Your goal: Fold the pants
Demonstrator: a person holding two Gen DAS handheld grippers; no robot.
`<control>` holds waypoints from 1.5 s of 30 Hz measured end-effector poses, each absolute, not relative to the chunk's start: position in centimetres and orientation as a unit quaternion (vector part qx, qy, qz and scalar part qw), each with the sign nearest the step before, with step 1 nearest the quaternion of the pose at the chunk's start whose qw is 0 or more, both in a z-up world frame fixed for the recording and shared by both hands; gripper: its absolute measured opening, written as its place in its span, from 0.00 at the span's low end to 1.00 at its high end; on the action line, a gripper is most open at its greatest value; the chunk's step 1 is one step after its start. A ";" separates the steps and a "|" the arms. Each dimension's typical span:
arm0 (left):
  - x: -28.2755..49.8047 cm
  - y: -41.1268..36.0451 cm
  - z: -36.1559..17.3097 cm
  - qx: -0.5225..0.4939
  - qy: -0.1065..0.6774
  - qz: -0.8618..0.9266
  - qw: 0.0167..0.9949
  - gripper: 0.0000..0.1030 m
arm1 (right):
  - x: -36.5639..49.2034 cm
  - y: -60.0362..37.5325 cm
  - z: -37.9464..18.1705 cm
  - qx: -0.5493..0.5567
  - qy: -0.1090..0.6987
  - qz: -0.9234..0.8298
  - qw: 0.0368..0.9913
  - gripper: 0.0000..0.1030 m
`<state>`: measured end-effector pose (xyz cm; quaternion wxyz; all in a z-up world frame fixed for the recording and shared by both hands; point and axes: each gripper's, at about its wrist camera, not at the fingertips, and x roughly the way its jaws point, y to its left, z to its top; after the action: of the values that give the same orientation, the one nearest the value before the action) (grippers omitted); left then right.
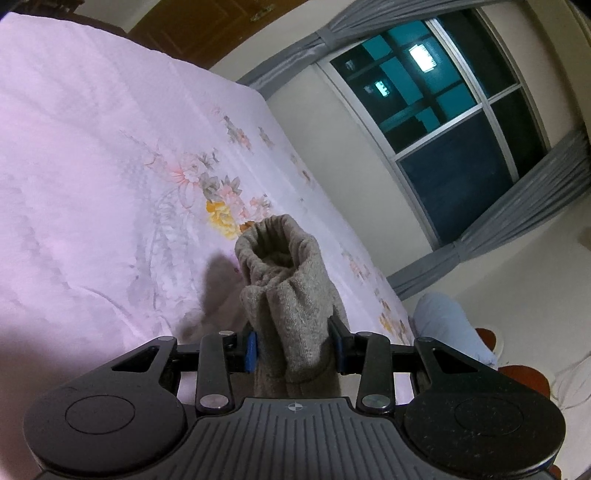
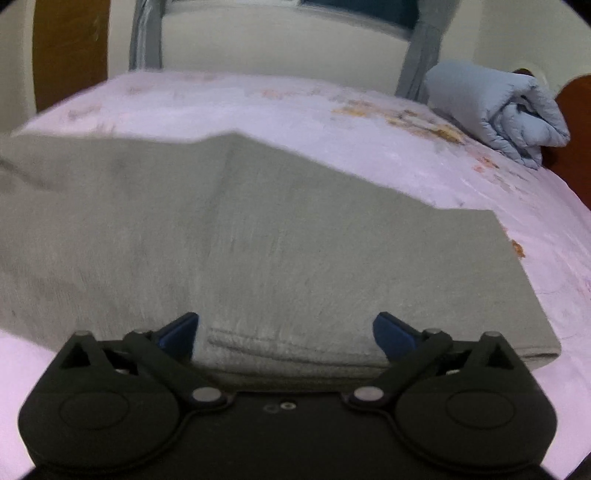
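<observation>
The grey pants [image 2: 258, 236] lie spread on the pink flowered bedsheet [image 2: 369, 122] in the right wrist view, with a stitched hem nearest the camera. My right gripper [image 2: 286, 332] hovers just over that near edge, its blue pads wide apart and pressing on nothing. In the left wrist view my left gripper [image 1: 295, 349] is shut on a bunched end of the pants [image 1: 284, 280]. The cloth stands up between the blue pads, its open cuff facing forward, lifted above the bedsheet [image 1: 110, 166].
A folded light blue quilt [image 2: 495, 110] sits at the bed's far right corner against a brown headboard [image 2: 576, 122]. Beyond the bed are a dark window [image 1: 443, 110] with grey curtains and a brown door [image 1: 199, 26].
</observation>
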<state>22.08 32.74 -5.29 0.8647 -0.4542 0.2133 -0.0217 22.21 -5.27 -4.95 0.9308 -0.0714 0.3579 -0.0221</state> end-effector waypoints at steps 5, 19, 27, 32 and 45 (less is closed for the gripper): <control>21.7 32.9 -5.6 -0.453 0.218 -0.022 0.864 0.37 | 21.6 -4.3 -6.2 -0.095 0.356 -0.026 0.929 0.94; 22.2 28.6 2.0 -0.354 0.202 -0.045 0.912 0.37 | 17.5 -9.3 -1.5 -0.003 0.249 -0.010 0.969 0.94; 24.7 13.5 9.8 -0.243 0.182 -0.144 0.942 0.37 | 16.2 -26.6 1.1 0.190 0.213 -0.090 0.954 0.94; 26.8 0.0 8.6 -0.193 0.215 -0.219 0.932 0.37 | 14.8 -34.9 1.1 0.233 0.205 -0.118 0.943 0.94; 22.4 -12.6 3.2 -0.138 0.271 -0.237 0.923 0.99 | 13.0 -46.2 -3.2 0.373 0.227 -0.139 0.889 0.94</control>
<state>22.40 -12.58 3.20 0.9227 -0.1379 0.2708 -0.2373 13.01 -46.25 -3.25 0.8888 0.3728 0.2273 -0.1390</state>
